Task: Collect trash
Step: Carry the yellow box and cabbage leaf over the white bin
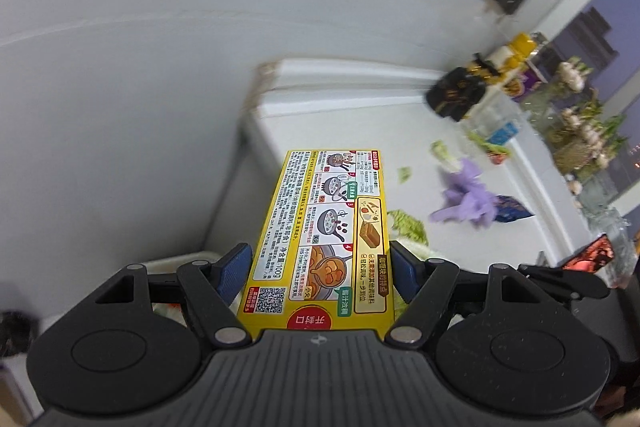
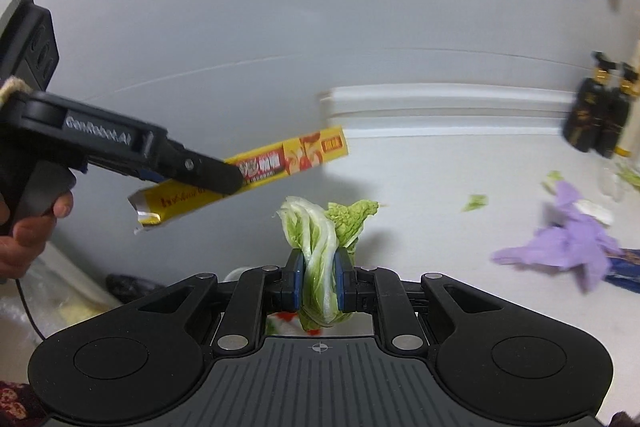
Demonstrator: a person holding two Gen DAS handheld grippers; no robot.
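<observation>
Two loads are in the air at once: the left gripper [image 1: 322, 269] has its jaws set wide across a yellow curry box [image 1: 320, 231], pads pressing both long sides, while the right gripper [image 2: 318, 281] is pinched narrow on a cabbage leaf [image 2: 324, 247] that sticks up between its blue pads [image 2: 298, 277]. Both pieces hang above the white counter [image 2: 440, 195], clear of it. To do this carry well, I reckon each squeeze wants holding steady and the box kept level, since its torn end looks ready to spill or snag. More rubbish waits on the counter: a purple glove [image 2: 568, 247], small green scraps [image 2: 474, 202] and dark bottles [image 2: 600, 123] near the wall. Now the views differ: the right wrist camera shows the box side-on, its ripped flap, and the person's hand [image 2: 24, 239] on the left tool's handle; the left wrist camera alone shows the printed cooking pictures on the box face. No bin is clearly visible in either.
</observation>
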